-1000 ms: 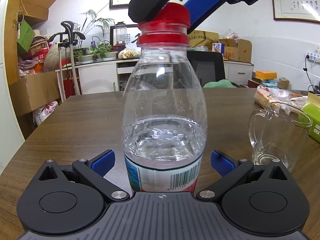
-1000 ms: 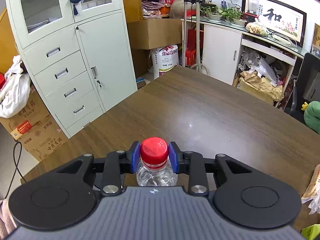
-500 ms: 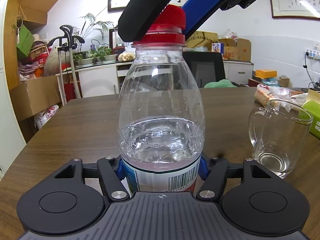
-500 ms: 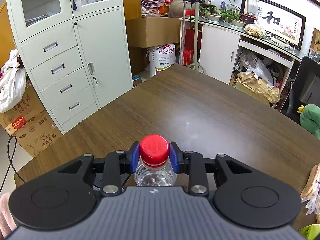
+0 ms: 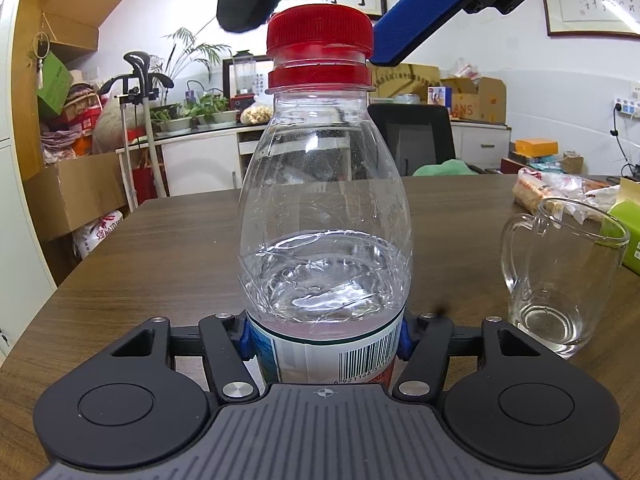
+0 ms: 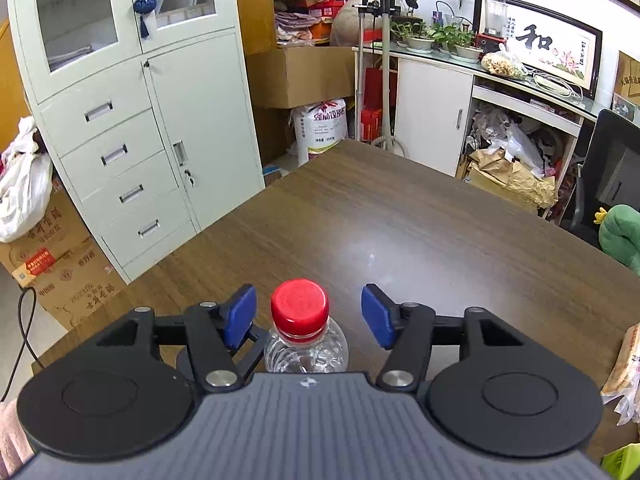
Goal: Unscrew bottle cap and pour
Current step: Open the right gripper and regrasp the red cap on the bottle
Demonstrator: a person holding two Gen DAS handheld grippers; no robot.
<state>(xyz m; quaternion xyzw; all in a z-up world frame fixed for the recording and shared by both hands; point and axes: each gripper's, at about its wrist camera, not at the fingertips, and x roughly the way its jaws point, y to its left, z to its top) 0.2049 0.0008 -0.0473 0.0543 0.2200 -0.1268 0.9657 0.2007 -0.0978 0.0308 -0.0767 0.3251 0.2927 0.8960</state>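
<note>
A clear plastic bottle (image 5: pixel 324 208), about a third full of water, stands upright on the wooden table (image 5: pixel 160 248). Its red cap (image 5: pixel 320 32) is still on the neck. My left gripper (image 5: pixel 324 336) is shut on the bottle's labelled lower body. From above, my right gripper (image 6: pixel 308 316) stands open around the red cap (image 6: pixel 299 307), its blue pads (image 6: pixel 240 316) apart from it on both sides. An empty glass mug (image 5: pixel 560 276) with a handle stands to the bottle's right.
A bag of bread (image 5: pixel 552 188) and a green box (image 5: pixel 628 232) lie at the table's right edge. A black office chair (image 5: pixel 412 136) stands behind the table. Cabinets (image 6: pixel 128 128) and cardboard boxes (image 6: pixel 60 276) line the room to the left.
My left gripper closed on the bottle's lower body. My right gripper, earlier shut on the red cap, has opened and its pads now stand clear of it.
</note>
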